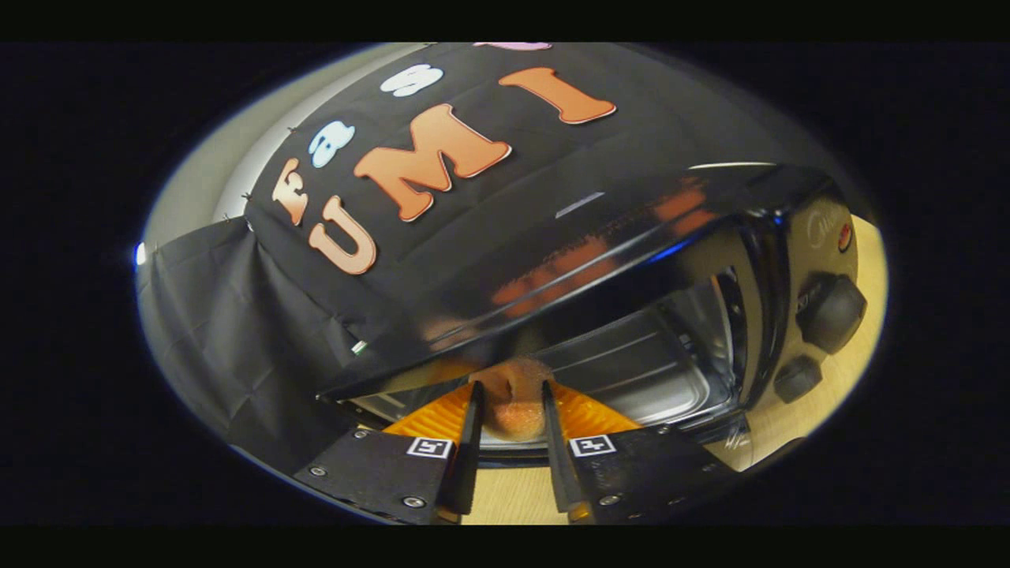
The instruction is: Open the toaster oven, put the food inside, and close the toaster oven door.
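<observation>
The gripper (511, 410) held the food (513, 404), a pale brownish bun-like piece, clamped between its two fingers, right at the mouth of the toaster oven (631, 260), whose cavity stood open with bare metal walls and a rack beyond the fingertips. The step in hand looked to be putting the food inside, with the opening already done and the door not yet closed. The next move probably called for carrying the food deeper over the rack (631, 379), letting go, and backing out clear of the two knobs (828, 312).
</observation>
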A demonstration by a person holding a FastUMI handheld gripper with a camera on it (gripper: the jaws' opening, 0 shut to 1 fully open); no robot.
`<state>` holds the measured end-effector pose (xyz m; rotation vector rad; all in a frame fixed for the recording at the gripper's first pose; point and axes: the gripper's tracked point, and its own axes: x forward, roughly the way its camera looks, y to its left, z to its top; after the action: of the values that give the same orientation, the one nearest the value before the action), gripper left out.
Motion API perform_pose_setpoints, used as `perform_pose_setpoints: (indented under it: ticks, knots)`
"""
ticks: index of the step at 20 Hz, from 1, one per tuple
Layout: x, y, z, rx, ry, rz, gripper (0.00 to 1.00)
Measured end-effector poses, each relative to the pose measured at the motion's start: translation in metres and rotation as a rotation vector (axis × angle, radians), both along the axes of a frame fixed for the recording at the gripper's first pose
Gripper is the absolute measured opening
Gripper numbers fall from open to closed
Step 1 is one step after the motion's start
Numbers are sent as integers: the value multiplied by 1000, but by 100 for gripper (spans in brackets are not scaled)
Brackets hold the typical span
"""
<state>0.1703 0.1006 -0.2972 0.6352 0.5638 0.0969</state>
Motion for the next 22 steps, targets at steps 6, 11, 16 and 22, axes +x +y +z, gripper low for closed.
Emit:
perform_pose_setpoints:
  ticks: [6, 11, 16, 22]
  knots:
    - [0, -11, -13, -252, -19, 29, 59]
    - [-2, -10, 9, -360, -103, 64, 80]
    - [-13, -15, 16, -401, -102, 83, 84]
    - [-78, -29, 34, -481, -119, 126, 84]
